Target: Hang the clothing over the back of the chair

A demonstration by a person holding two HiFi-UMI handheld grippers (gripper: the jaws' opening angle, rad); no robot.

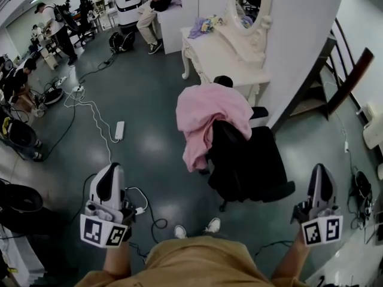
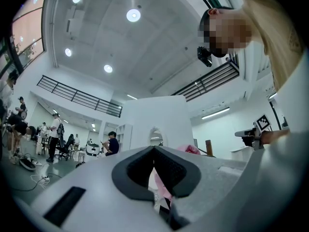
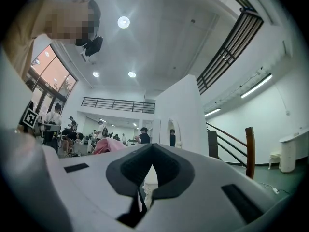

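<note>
Pink clothing (image 1: 209, 115) hangs over the back of a black office chair (image 1: 251, 160), with one long part drooping down its left side. Both grippers are held low and near me, well short of the chair. My left gripper (image 1: 112, 169) is at the lower left and my right gripper (image 1: 321, 169) at the lower right; each has its jaws together with nothing between them. In the left gripper view the pink clothing (image 2: 189, 149) peeks over the shut jaws of the left gripper (image 2: 154, 149). In the right gripper view the clothing (image 3: 107, 145) lies left of the right gripper (image 3: 152, 146).
A white dressing table (image 1: 224, 55) with an oval mirror stands behind the chair against a white wall. A power strip (image 1: 119, 130) and cables lie on the floor to the left. People and gear fill the far left. A wooden stair rail (image 1: 350, 76) is at right.
</note>
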